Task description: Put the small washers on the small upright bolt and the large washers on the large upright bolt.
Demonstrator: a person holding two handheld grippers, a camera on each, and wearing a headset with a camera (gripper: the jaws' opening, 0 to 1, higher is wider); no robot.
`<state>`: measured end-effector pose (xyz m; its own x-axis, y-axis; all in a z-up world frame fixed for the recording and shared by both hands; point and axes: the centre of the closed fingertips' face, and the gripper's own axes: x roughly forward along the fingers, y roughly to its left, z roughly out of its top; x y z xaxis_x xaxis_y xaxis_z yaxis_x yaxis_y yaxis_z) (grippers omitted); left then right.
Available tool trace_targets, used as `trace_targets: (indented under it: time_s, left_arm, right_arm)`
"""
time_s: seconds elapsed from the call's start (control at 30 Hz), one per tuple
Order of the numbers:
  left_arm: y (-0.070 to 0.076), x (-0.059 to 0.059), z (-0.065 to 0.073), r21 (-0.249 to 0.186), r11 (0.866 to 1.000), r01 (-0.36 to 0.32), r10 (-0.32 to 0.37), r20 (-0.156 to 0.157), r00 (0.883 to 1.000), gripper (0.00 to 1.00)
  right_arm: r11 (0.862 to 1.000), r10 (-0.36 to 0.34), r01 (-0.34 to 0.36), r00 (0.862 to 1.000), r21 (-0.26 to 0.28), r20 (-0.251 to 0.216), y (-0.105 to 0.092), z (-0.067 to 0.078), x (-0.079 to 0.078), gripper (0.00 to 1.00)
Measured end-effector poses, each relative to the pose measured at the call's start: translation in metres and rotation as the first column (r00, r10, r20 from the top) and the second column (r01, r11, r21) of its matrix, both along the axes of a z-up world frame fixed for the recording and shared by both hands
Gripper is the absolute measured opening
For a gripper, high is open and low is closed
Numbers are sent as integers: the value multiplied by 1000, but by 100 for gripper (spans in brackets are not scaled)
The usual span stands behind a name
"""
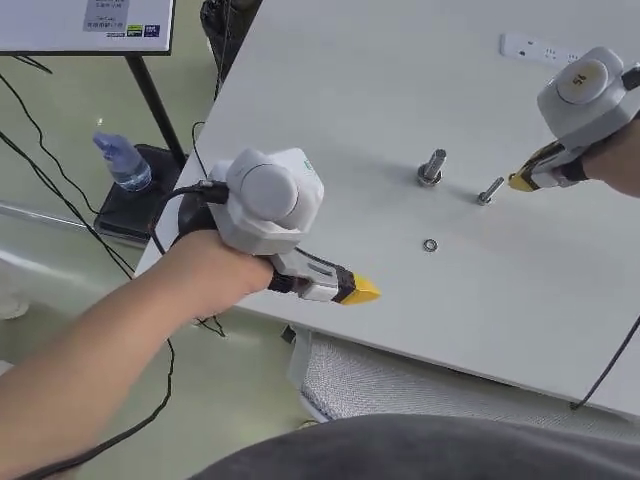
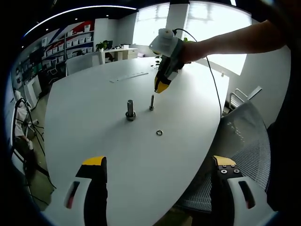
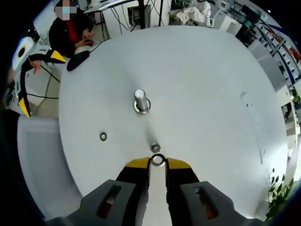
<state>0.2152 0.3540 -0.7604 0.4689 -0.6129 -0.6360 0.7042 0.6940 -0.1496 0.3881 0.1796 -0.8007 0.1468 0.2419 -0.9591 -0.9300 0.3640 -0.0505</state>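
Over the white desk (image 1: pixel 400 80) our left hand-held gripper (image 2: pixel 159 162) (yellow-tipped) gapes wide. Our right hand-held gripper (image 3: pixel 158 165) hangs near the large bolt (image 3: pixel 141 101), just beside the small bolt (image 3: pixel 155 148), pinching a seemingly small washer (image 3: pixel 154 159); a loose washer (image 3: pixel 103 137) lies apart.

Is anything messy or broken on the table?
Nothing looks broken or spilled. One loose washer lies flat on the table by itself, apart from the large bolt and small bolt, which both stand upright. It's just not on a bolt yet.
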Motion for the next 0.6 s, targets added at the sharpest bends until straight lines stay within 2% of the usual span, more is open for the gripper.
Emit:
trace_targets:
  time_s: [0.27,0.37,0.6]
  left_arm:
    - [2,0,1,-3,1000,-5,5,0,1000,94]
    - [0,1,2,-27,1000,-12,12,0,1000,97]
    - [1,-1,0,-27,999,-16,16,-5,1000,99]
  right_arm:
    - [1000,19,-19,1000,-6,-13,4,-7,6,13]
    - [999,38,-38,999,-16,-6,6,-8,7,13]
    - [999,34,-34,999,-23,-17,7,-12,8,13]
